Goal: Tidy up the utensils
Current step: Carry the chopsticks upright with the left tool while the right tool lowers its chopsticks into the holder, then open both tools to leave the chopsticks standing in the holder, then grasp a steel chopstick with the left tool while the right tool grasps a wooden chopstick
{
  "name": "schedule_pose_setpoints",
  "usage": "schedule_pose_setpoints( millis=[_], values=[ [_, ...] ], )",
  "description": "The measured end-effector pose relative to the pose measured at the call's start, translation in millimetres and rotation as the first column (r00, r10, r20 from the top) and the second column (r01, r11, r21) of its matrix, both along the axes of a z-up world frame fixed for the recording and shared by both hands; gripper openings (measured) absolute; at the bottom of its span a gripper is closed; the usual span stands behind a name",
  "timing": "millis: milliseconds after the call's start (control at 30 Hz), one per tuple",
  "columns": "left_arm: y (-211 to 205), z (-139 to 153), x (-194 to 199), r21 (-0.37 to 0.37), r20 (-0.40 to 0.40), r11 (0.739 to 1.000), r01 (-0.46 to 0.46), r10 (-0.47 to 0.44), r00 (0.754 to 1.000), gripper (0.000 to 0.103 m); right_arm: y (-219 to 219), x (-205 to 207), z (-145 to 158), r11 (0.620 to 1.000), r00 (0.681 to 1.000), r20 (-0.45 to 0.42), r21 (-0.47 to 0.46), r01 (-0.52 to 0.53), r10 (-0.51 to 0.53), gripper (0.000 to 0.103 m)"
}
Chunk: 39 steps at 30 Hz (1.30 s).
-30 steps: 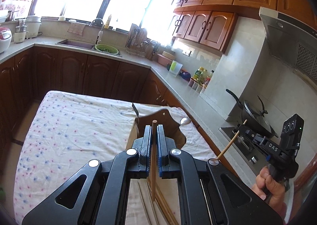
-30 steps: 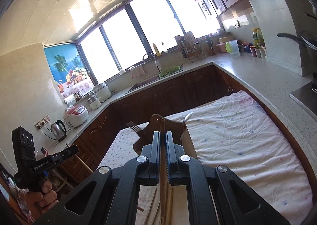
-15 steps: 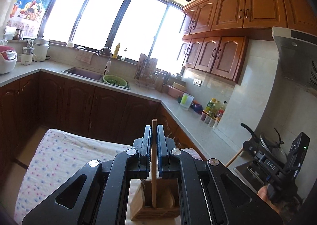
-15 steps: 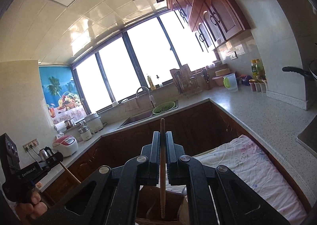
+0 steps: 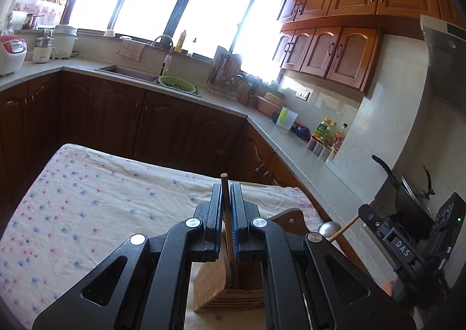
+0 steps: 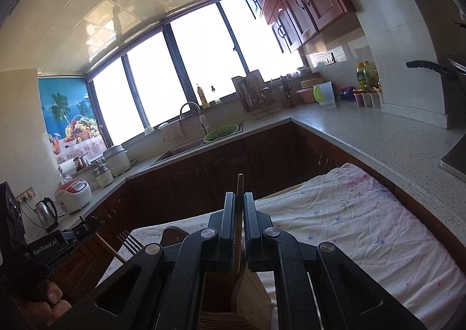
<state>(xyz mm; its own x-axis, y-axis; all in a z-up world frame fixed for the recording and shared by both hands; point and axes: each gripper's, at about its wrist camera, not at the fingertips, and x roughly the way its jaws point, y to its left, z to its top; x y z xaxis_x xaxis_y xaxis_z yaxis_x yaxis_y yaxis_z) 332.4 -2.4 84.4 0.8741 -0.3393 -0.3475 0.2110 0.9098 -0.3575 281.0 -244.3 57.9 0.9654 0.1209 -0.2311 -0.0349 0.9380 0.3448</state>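
Observation:
My left gripper is shut on a wooden chopstick that stands nearly upright. Its lower end reaches down into a wooden utensil holder right beneath the jaws. A metal spoon sticks up from the holder's right side. In the right wrist view my right gripper is shut on a second chopstick, also upright over the same holder. A fork rises from the holder's left side. Each view shows the other gripper off to the side, gripping its chopstick.
The holder stands on a table under a flowered cloth. Dark cabinets and a grey counter wrap around it, with a sink, a dish rack, bottles and a black wok on the stove at the right.
Both grippers moved forward over the holder and sank. The holder, earlier ahead of the fingertips, now lies directly below them, with the chopsticks' lower ends in it. Both stayed shut.

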Motion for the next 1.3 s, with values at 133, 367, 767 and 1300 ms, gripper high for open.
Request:
schedule_pose_setpoints(
  millis=[133,367,767,1300],
  values=[
    [0,2,4,0.003,-0.008,1.000,0.013,-0.013,1.000,0.005,-5,3,4,1.000,1.000,-0.014,0.015,-0.010,0.010,0.005],
    [1,4,7,0.010,-0.023,1.000,0.024,-0.024,0.999,0.005,-6,7,5,0.999,0.999,-0.032,0.032,-0.022,0.023,0.006],
    [16,13,-22,0.001,-0.032,1.000,0.005,-0.005,0.999,0.079,-19,-21,20,0.992,0.998,0.030,0.109,-0.057,0.055,0.084],
    [43,-21,-98,-0.018,-0.141,1.000,-0.015,0.012,0.990,0.085,-30,-114,-5,0.997,0.998,-0.036,0.054,-0.051,0.053,0.094]
  ],
)
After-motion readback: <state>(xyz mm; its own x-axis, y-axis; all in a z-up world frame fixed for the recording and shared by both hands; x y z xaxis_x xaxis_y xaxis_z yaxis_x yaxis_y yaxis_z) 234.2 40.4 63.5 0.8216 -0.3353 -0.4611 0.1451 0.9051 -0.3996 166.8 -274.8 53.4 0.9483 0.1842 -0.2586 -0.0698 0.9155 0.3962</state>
